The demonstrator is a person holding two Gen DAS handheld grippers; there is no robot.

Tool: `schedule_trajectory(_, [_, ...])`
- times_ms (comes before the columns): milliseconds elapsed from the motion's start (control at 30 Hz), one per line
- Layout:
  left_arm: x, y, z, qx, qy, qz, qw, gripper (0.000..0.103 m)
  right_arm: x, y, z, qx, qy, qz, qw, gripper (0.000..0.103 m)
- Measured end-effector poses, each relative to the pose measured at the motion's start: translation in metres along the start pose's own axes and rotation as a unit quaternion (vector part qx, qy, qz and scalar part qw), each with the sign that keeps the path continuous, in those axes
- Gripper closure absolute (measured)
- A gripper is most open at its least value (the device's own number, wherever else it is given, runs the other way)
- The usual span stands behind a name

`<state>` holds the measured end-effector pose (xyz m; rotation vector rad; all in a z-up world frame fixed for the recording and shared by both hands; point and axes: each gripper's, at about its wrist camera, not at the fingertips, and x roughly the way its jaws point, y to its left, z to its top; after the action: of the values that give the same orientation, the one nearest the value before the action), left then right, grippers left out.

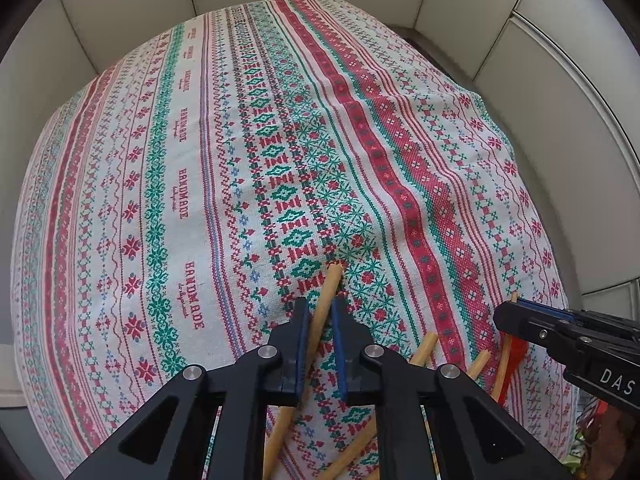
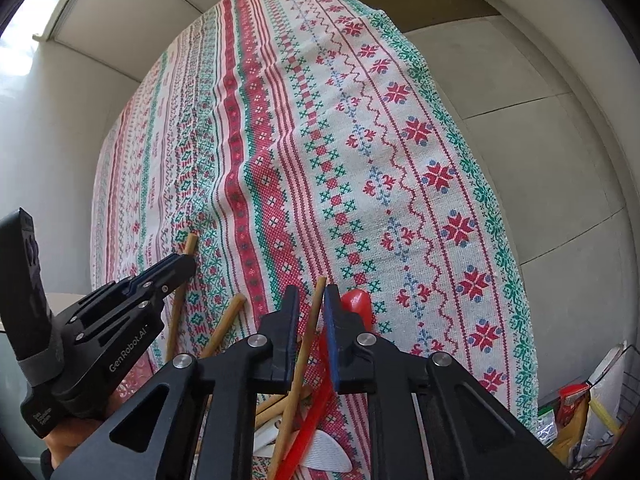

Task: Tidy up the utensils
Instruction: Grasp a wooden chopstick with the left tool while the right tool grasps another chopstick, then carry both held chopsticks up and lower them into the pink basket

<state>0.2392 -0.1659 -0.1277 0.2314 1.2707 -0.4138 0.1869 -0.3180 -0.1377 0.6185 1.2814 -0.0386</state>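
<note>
In the left wrist view, our left gripper (image 1: 320, 312) hangs over the near part of the tablecloth (image 1: 200, 160), its blue-padded jaws set a little apart with a wooden stick (image 1: 326, 300) running up between them. The stick lies against the left pad while a gap shows at the right one, so we cannot tell whether it is truly clamped. More sticks (image 1: 424, 348) lie on the cloth to the near right. Our right gripper (image 1: 516, 312) comes in from the right edge, with a red utensil (image 1: 516, 356) below it.

In the right wrist view, our right gripper (image 2: 310, 304) points along the cloth (image 2: 400, 160), jaws slightly parted around a thin stick (image 2: 312, 320) that leans on the left finger; we cannot tell if it is gripped. A red spoon (image 2: 356, 300) shows just right of the right pad, its handle running back beneath the gripper. A white utensil (image 2: 328, 454) lies at the near edge. To the left, our left gripper (image 2: 188, 264) meets a stick (image 2: 191, 242), with another stick (image 2: 228, 320) between the two grippers. Packets (image 2: 576, 412) sit on the floor at the near right
</note>
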Motion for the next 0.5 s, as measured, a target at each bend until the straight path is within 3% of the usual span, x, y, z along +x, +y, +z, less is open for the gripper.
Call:
schedule_trajectory(267, [-0.028, 0.007, 0.0, -0.01, -0.029, 0.01, 0.9995, 0.095, -0.005, 0.008, -0.005, -0.01, -0.017, -0.01, 1.0, 0.098])
schedule_trajectory(500, [-0.086, 0.003, -0.013, -0.015, -0.081, 0.003, 0.9966, 0.095, -0.051, 0.032, -0.024, -0.036, -0.062, -0.009, 0.997, 0.098])
